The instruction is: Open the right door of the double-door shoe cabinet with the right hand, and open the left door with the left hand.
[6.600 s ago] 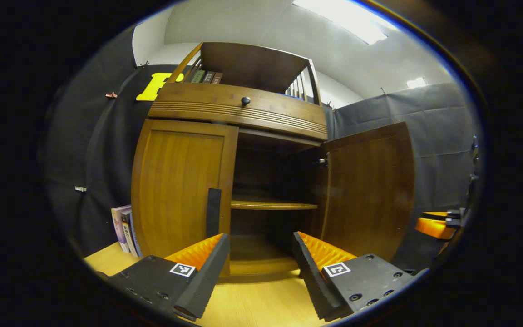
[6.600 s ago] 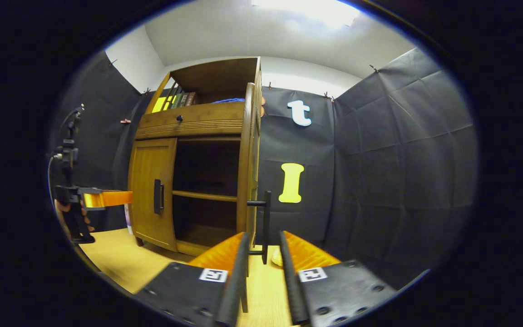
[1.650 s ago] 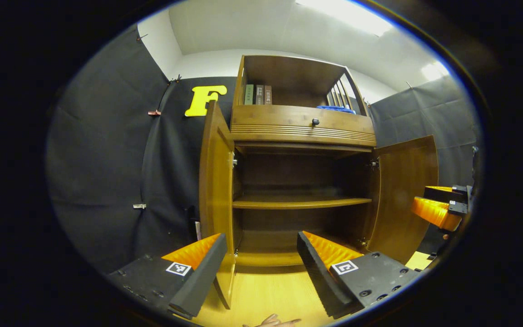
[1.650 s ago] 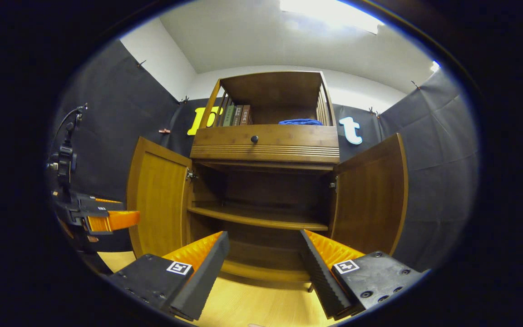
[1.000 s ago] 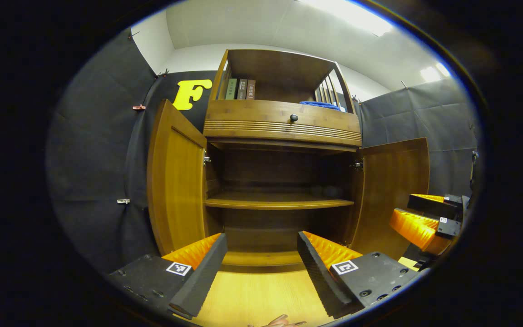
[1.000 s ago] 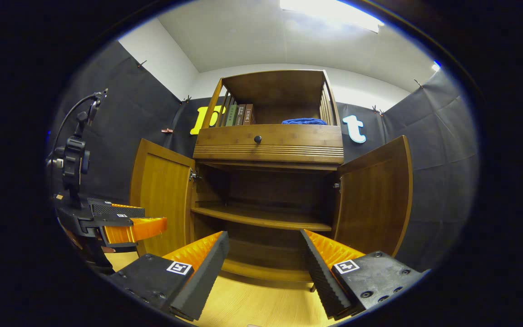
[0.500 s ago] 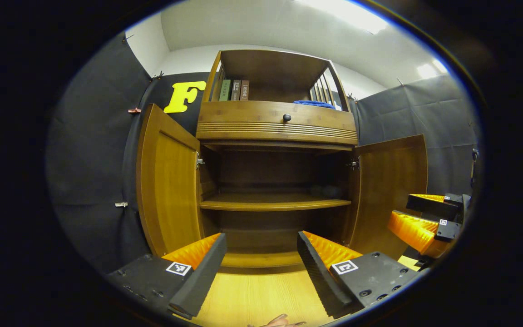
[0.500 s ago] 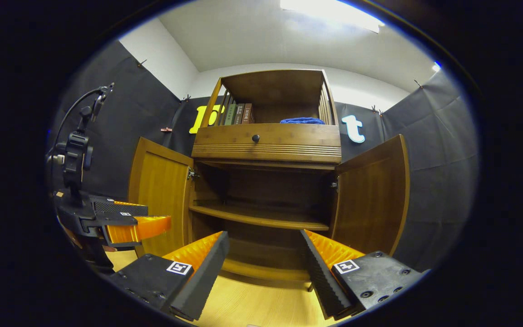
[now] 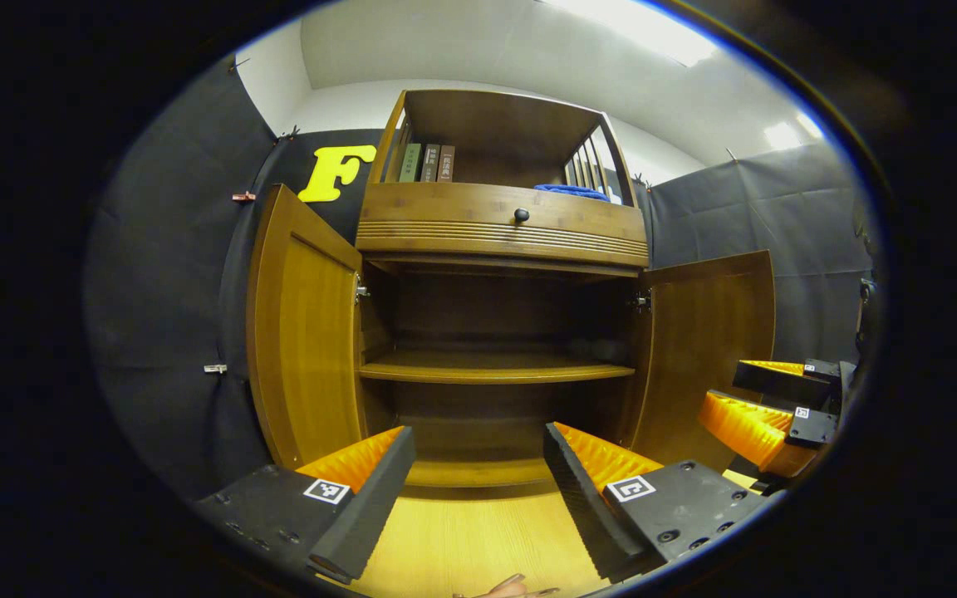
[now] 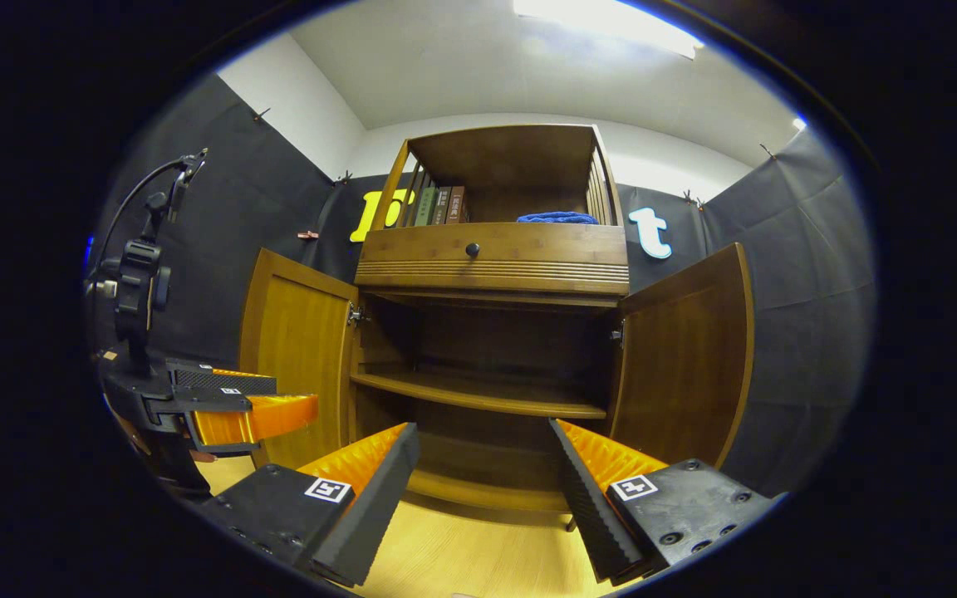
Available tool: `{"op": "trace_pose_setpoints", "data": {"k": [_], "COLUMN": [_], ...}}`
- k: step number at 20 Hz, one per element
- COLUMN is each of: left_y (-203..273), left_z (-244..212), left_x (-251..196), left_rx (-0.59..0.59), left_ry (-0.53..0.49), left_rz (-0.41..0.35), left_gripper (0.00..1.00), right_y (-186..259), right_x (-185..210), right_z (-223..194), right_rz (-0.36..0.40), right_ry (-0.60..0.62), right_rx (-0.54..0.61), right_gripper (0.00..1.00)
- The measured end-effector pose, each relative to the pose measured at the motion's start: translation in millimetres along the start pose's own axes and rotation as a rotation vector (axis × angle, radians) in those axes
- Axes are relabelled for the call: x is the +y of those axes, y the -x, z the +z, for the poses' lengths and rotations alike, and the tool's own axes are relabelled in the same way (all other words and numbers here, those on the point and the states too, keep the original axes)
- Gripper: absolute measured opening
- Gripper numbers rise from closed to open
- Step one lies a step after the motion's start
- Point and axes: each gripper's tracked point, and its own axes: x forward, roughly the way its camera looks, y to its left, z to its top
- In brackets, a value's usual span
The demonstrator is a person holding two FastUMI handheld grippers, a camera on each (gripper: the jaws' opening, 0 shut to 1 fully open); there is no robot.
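left tongs (image 9: 478, 465): spread wide, empty, held back from the cabinet front.
right tongs (image 10: 483, 465): spread wide, empty, likewise clear.
left door (image 9: 300, 324): swung out wide.
right door (image 10: 682, 357): swung out wide.
shoe cabinet (image 10: 487, 349): on the bench (image 9: 462, 540), shelf exposed.
judgement: both doors open, so the tongs hang free; task looks done.

Bright ceiling panels (image 9: 636, 33) above the cabinet (image 9: 503, 224) light both views, blown out to white glare. The cabinet's upper front and open doors catch warm light, while its inside (image 10: 487, 349) lies in deep shadow, the back nearly black. The bench (image 9: 462, 540) below it glows evenly. Fisheye distortion bows the cabinet's edges and darkens toward the rim. Focus is sharp, with no motion blur.
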Motion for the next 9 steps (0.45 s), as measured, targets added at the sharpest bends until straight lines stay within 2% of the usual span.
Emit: {"op": "trace_pose_setpoints", "data": {"k": [5, 9], "left_y": [3.3, 4.0], "left_z": [-1.5, 4.8], "left_x": [-11.1, -3.7], "left_rx": [0.004, -0.024], "left_ry": [0.028, -0.003], "left_rz": [-0.056, -0.023], "left_gripper": [0.96, 0.96], "right_y": [1.3, 2.3], "right_x": [3.0, 2.8], "right_z": [1.2, 1.7], "right_rz": [0.002, -0.001], "right_ry": [0.001, 0.006], "right_rx": [-0.003, -0.005], "right_gripper": [0.97, 0.97]}}
